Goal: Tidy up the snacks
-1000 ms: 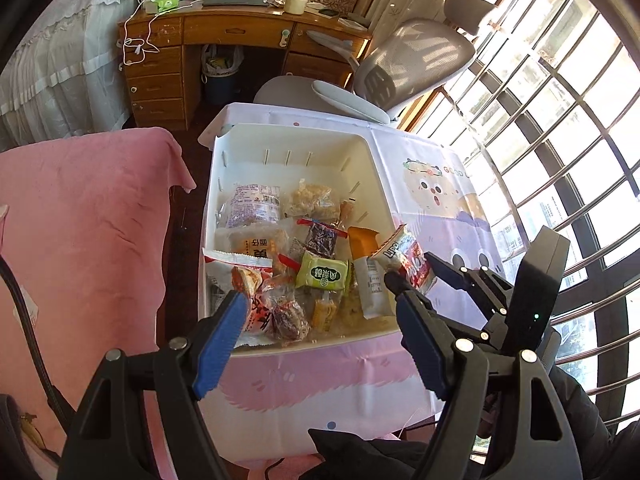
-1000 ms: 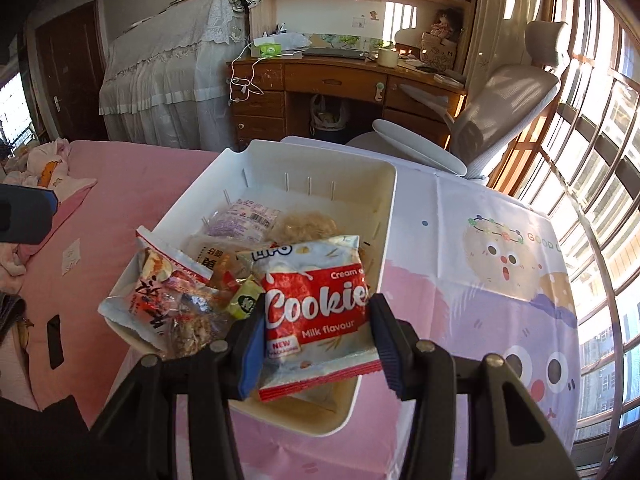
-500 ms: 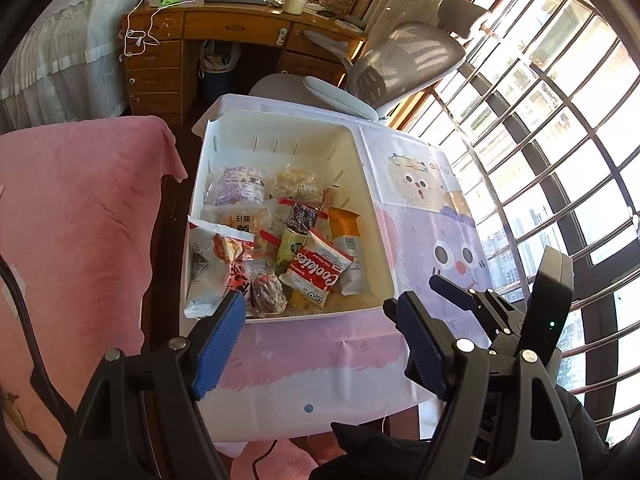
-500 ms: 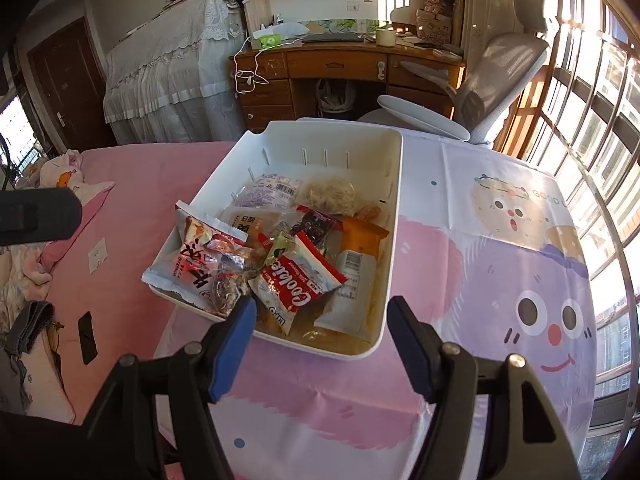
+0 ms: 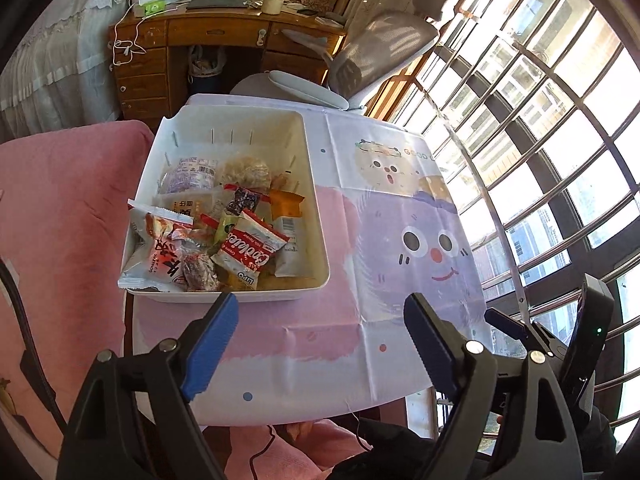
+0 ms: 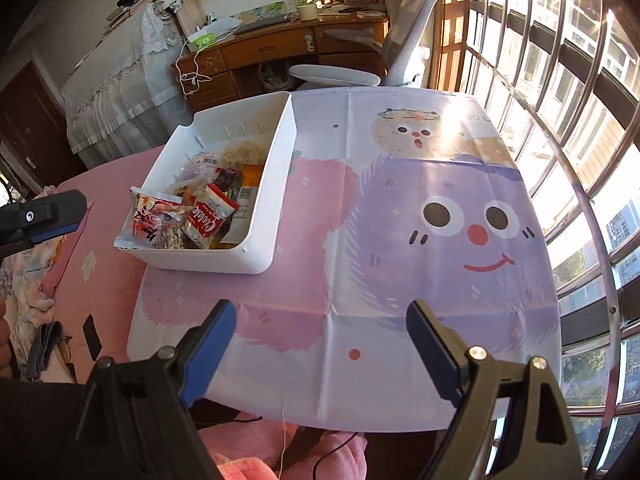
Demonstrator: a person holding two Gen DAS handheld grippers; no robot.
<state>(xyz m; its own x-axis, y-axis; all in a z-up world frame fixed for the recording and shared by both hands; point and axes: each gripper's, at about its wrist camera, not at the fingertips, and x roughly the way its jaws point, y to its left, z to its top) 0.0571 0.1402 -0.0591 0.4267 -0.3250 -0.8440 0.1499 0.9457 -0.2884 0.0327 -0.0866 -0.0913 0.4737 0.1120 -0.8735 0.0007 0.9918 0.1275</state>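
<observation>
White bin (image 5: pixel 316 216) heaped with snack packets, red cookie pack (image 5: pixel 248 250) on top, sits ahead-left of both empty wide-open grippers, left gripper (image 5: pixel 320 344) and right gripper (image 6: pixel 320 352), on cartoon tablecloth (image 6: pixel 400 240), desk (image 5: pixel 224 36) and chair (image 5: pixel 384 48) beyond.

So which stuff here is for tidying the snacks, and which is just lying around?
For the job: white bin, cookies packet, red noodle packet, orange packet, both open grippers.

Just lying about: tablecloth, office chair, wooden desk, pink blanket.
</observation>
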